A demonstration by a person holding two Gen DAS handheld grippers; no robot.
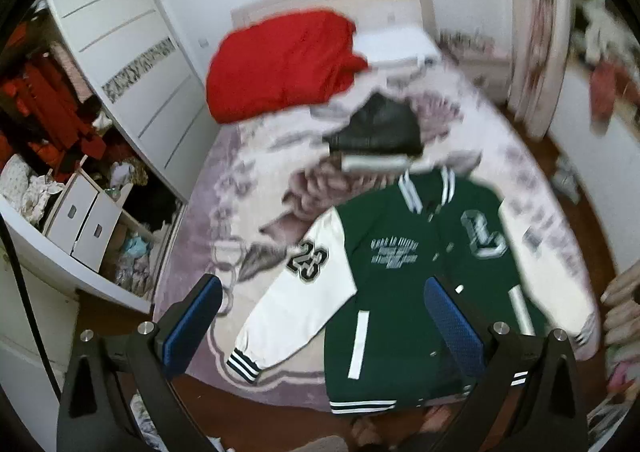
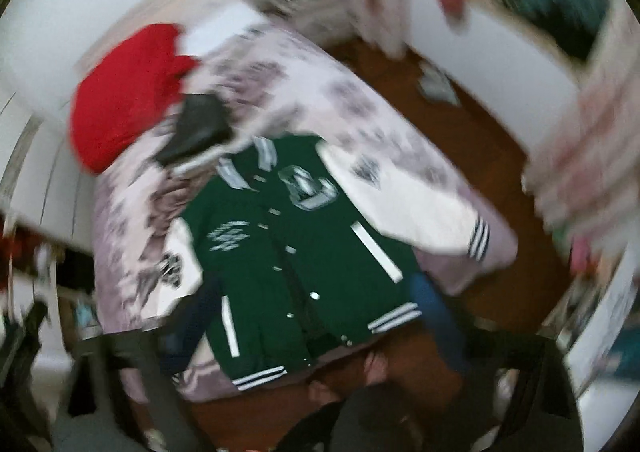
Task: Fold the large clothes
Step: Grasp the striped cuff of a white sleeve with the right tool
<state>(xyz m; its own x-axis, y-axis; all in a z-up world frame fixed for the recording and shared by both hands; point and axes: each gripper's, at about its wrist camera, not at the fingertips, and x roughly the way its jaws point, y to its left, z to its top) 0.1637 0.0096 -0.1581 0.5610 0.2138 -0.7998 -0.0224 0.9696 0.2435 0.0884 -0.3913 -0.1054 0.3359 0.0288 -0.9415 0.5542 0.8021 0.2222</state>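
flat on bed (image 1: 224, 187): green varsity jacket (image 1: 404, 280)

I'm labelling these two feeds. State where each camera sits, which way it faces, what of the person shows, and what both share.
Left wrist: sits on the left tool, above the foot of the bed, looking down along it at the green varsity jacket; both blue-padded fingers and a hand at the right edge show.
Right wrist: sits on the right tool, tilted, heavily blurred, over the same jacket; only its blurred fingers show.
Shared: jacket, red garment, black garment, bed.
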